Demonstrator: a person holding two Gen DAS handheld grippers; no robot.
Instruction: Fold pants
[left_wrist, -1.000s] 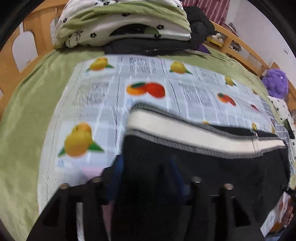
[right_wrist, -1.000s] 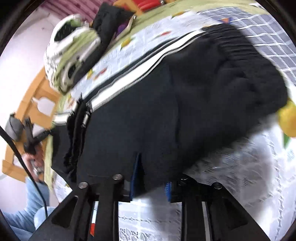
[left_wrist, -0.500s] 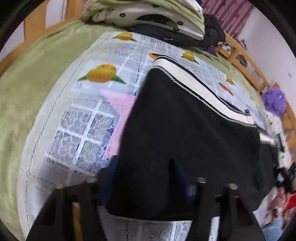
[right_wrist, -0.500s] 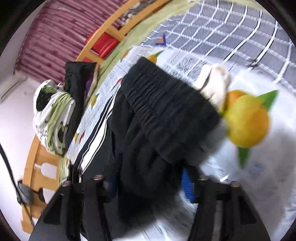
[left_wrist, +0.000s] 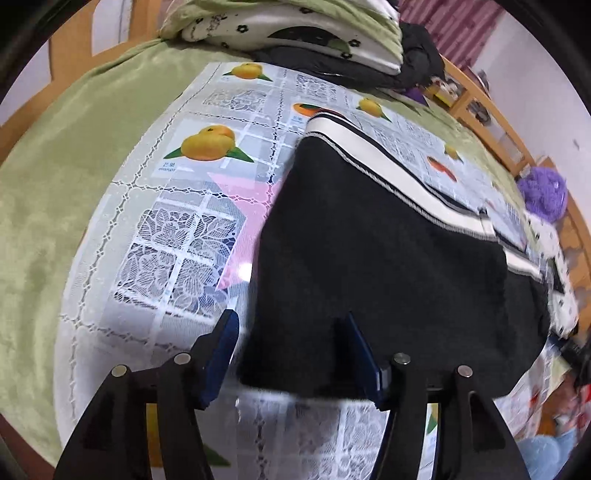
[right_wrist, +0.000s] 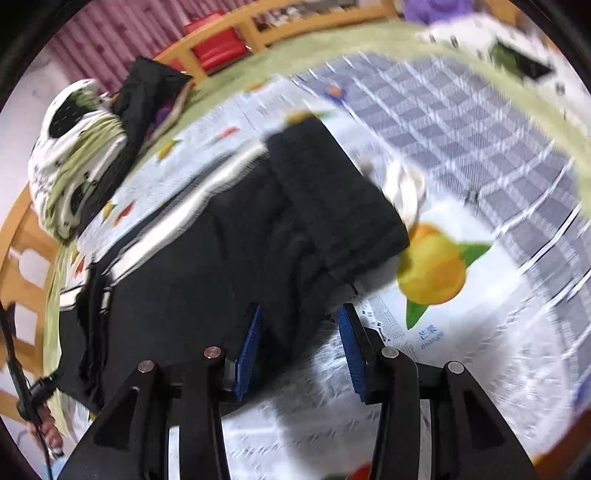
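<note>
Lying on the bed (left_wrist: 44, 206), the black pants (left_wrist: 388, 266) are released: both left gripper (left_wrist: 291, 350) and right gripper (right_wrist: 299, 343) are opening around its edge.

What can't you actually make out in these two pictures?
- Right wrist view: motion blur smears the black pants with the cream side stripe, so their fold lines are unreadable.
- Left wrist view: the pants' near hem is blurred and partly behind the left gripper.
- Left wrist view: the picture's right edge cuts off the pants' far end.
</note>
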